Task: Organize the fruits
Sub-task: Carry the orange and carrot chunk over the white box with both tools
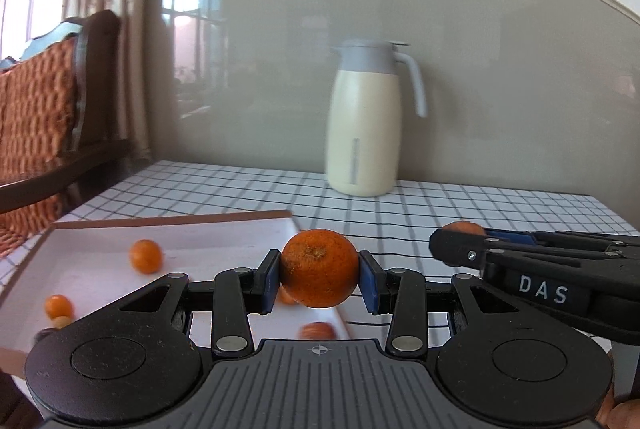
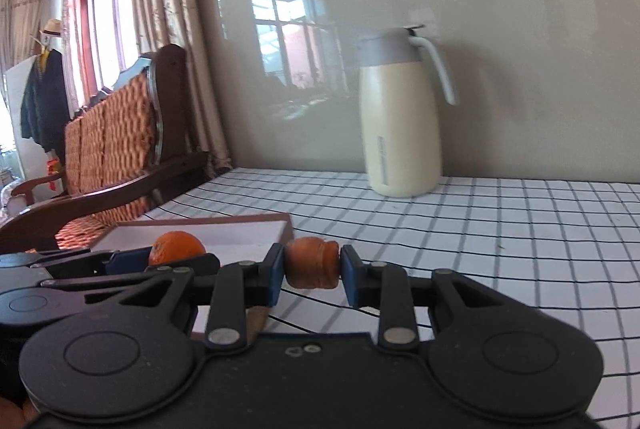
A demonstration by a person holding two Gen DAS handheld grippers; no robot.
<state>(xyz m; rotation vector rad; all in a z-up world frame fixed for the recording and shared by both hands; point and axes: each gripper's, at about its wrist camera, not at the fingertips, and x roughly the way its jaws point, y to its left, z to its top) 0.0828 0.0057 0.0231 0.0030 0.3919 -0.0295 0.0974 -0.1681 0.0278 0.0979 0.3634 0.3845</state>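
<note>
Left wrist view: ahead and to the left of the left gripper [image 1: 319,279], a white tray [image 1: 168,225] is seen on the checked tablecloth [image 1: 400,205], with several small oranges [image 1: 146,256] lying in it. The left gripper is clamped on an orange [image 1: 319,269], held by its sides, stem end facing the camera. The fruit is judged light and firm-skinned but soft enough to bruise, so a gentle hold across the widest part should serve. Farther ahead, a cream jug [image 1: 364,133] is set against the wall. To the right, the right gripper [image 2: 313,269] is clamped on a brownish-orange, ridged fruit [image 2: 313,267] by its ends; its kind cannot be told, and it looks dried and crushable. Some fruits in the tray are hidden behind the left gripper or blurred.
</note>
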